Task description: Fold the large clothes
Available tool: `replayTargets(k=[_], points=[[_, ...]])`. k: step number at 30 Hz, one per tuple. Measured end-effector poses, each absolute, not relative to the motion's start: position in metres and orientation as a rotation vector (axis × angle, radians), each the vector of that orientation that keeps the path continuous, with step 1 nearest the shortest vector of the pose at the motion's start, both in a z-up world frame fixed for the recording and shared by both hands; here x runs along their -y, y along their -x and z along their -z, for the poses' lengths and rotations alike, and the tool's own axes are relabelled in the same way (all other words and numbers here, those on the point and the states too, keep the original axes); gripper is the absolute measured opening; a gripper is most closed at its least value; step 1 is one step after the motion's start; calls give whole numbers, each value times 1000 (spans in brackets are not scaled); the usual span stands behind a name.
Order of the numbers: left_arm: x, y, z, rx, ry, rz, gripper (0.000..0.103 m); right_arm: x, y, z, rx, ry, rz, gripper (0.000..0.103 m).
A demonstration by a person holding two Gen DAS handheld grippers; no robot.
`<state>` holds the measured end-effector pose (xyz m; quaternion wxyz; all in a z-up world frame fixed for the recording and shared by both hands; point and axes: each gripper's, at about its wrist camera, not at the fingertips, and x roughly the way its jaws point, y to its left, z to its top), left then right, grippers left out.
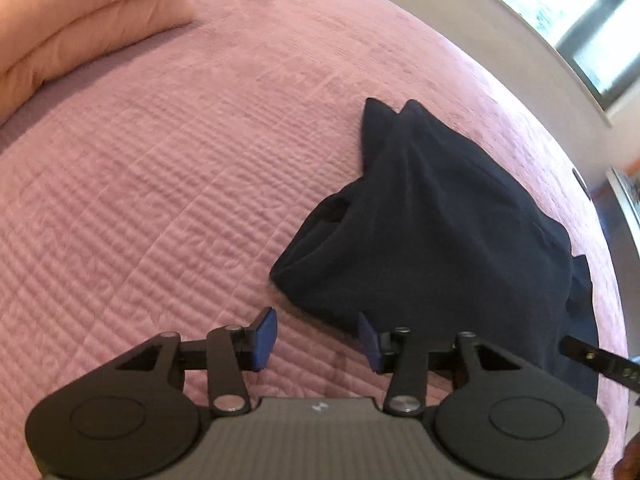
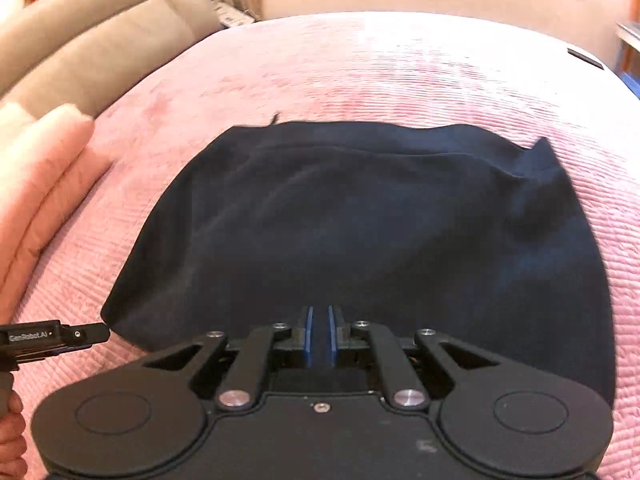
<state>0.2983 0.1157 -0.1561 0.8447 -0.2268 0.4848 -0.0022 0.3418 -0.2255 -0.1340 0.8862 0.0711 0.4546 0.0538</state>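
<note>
Pink quilted bedding (image 1: 160,184) fills both views, and we see a folded peach blanket (image 1: 80,20) at the upper left of the left wrist view. Lower in that frame, our left gripper (image 1: 318,340) has its jaws spread, with bare quilt showing between the blue pads (image 1: 266,338); the right-hand pad sits at the near edge of the dark navy garment (image 1: 432,232), partly hidden by the cloth, and we cannot tell whether it touches. From this side the garment lies right of centre, bunched into a heap whose long axis runs from the lower right up toward two pointed corners at the upper middle. In the right wrist view the same garment (image 2: 352,232) spreads across the centre of the bed, its long axis running left to right, its far edge nearly straight. Our right gripper (image 2: 319,334) at the bottom centre holds its blue pads almost pressed together over the near hem, leaving only a thin slit; we cannot tell whether cloth is caught in it.
</note>
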Motion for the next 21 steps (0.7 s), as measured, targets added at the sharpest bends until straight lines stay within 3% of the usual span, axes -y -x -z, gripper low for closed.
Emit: replayTargets(k=[8, 13, 16, 19, 21], points=[[-120, -298, 190, -964, 690, -31, 50, 205, -345, 157, -917, -127, -75, 6], [-121, -310, 203, -893, 795, -26, 59, 207, -349, 186, -974, -200, -81, 5], [-125, -315, 212, -836, 894, -11, 57, 212, -353, 188, -978, -219, -85, 4], [-129, -322, 224, -799, 998, 3, 46, 211, -351, 188, -965, -184, -101, 4], [-127, -324, 227, -785, 1022, 10, 46, 214, -351, 186, -962, -203, -99, 4]])
